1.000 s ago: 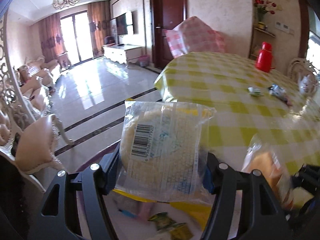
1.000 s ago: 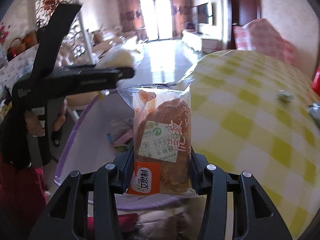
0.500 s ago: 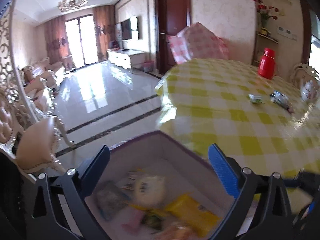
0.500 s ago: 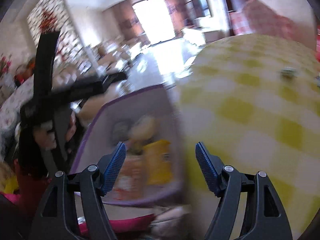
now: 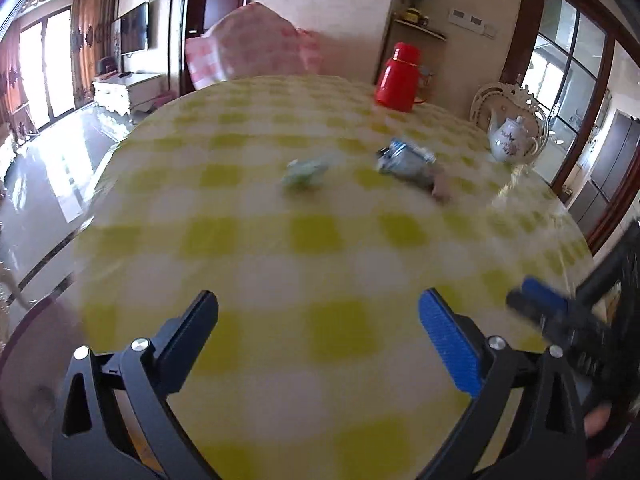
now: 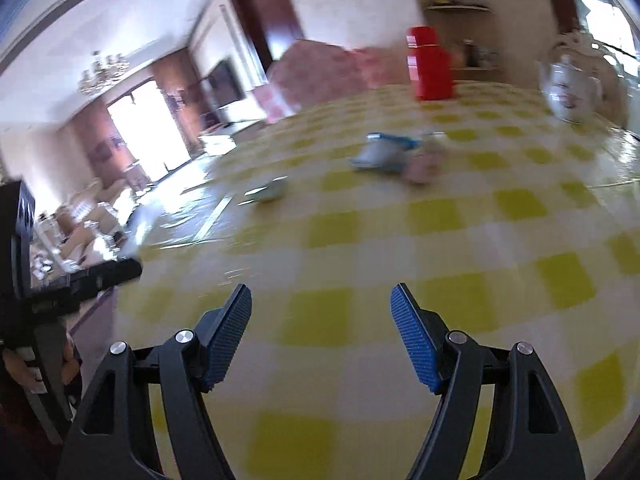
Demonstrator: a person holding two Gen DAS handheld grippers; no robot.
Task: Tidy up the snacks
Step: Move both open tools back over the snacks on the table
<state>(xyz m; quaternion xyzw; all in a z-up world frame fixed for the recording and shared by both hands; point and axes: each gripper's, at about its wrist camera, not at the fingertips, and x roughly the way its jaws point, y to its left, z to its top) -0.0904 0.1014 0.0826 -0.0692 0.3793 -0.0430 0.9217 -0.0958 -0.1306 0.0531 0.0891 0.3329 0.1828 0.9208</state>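
While both tools stand wide and empty over the table [image 5: 248,264], two snacks lie well ahead: a green packet [image 5: 305,173] left of a blue-and-silver packet [image 5: 408,163]. Left tool [image 5: 318,330] faces the green one; right tool [image 6: 321,330] looks nearer the blue, whose long axis runs crosswise.

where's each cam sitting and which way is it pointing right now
Left wrist: on the left gripper, angled down across the checked table; its open, empty fingers show, and the right gripper at right.
Right wrist: on the right gripper, angled down across the table; its open, empty fingers show, and the left gripper and a hand at left.
Shared: green packet, blue packet, red flask, teapot.
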